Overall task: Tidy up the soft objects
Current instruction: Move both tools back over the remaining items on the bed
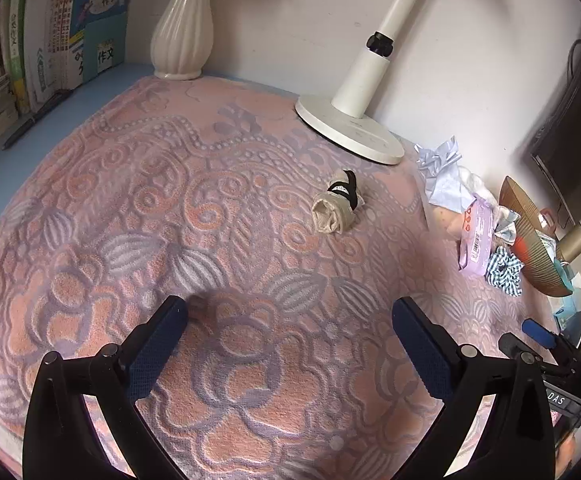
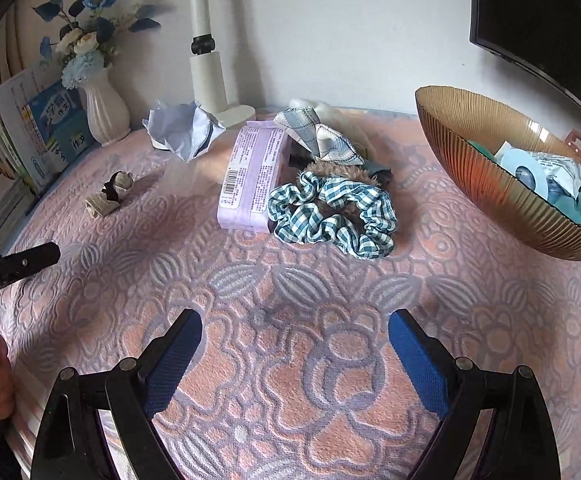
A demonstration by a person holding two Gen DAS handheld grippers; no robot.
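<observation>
A rolled beige cloth with a black band (image 1: 336, 208) (image 2: 108, 196) lies alone on the pink patterned towel (image 1: 170, 220) (image 2: 290, 340). Further right sits a pile: a green checked scrunchie (image 2: 332, 216) (image 1: 504, 270), a lilac wipes pack (image 2: 252, 178) (image 1: 476, 236), a plaid cloth (image 2: 318, 132) and crumpled pale paper (image 2: 182, 128) (image 1: 442, 172). An amber ribbed bowl (image 2: 490, 184) (image 1: 530, 248) at the right holds several items. My left gripper (image 1: 290, 320) is open over bare towel, short of the beige roll. My right gripper (image 2: 294, 332) is open and empty, short of the scrunchie.
A white lamp base (image 1: 350, 128) and its post (image 2: 206, 40) stand at the back. A white vase with blue flowers (image 2: 104, 108) (image 1: 182, 36) and a row of books (image 1: 50, 40) (image 2: 38, 136) fill the back left. A dark monitor (image 2: 542, 12) hangs at the right.
</observation>
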